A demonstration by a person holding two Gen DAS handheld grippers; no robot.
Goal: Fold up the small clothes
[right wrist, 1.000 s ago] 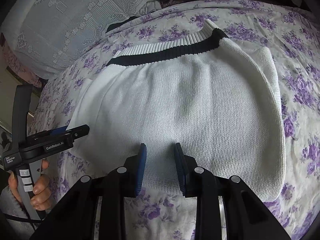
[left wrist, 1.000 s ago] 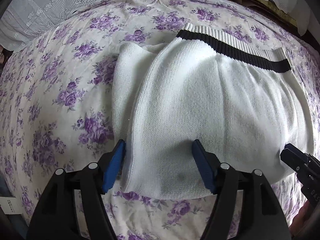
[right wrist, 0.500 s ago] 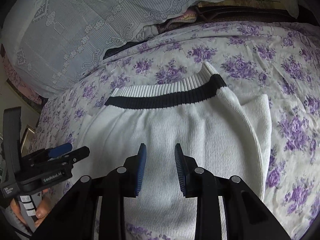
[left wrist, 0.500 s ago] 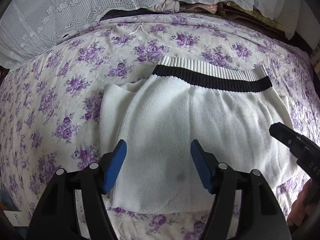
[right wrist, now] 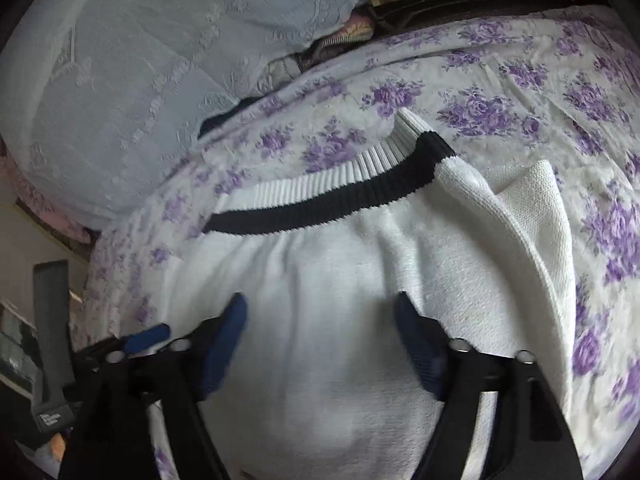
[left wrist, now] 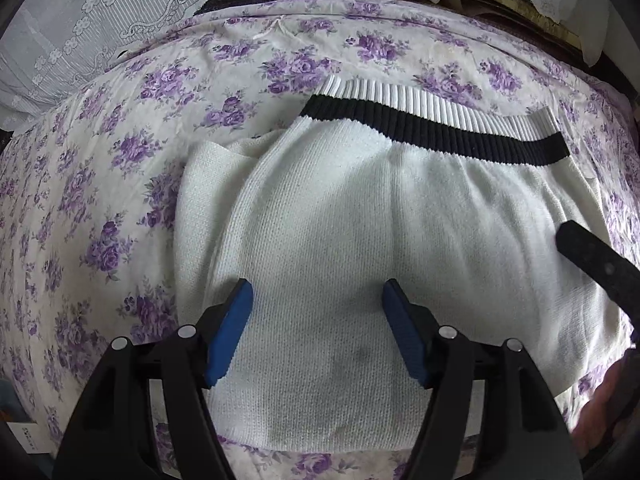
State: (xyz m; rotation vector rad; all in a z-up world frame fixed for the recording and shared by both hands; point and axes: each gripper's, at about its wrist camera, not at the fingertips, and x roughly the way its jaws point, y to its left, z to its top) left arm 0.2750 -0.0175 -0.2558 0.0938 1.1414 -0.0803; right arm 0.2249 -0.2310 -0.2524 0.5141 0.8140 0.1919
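Sweater (left wrist: 360, 240) is what both tools hang over: a small white knit one, lying flat on the flowered bedsheet (left wrist: 100, 200). The left gripper (left wrist: 316, 312) has its blue pads spread wide with nothing between them, poised above the near part of the knit. The right gripper (right wrist: 320, 332) is spread wide too and holds nothing; its picture is blurred, so I cannot tell whether its pads touch the cloth or hang just above it.

Out from the tools, the sweater's ribbed band (left wrist: 432, 120), white with a black stripe, lies at the far edge, away from both grippers. Along one side a layer of knit peeks out from under the top layer, which suggests the sides or sleeves are already tucked in and the piece has been narrowed to a rough rectangle. Beyond the sheet a pale lace cloth (right wrist: 140, 80) is draped at the head of the bed.

By my judgement the folding is well along. What looks left is a last fold bringing the near edge toward the striped band, or a smoothing of the soft bulges across the middle.
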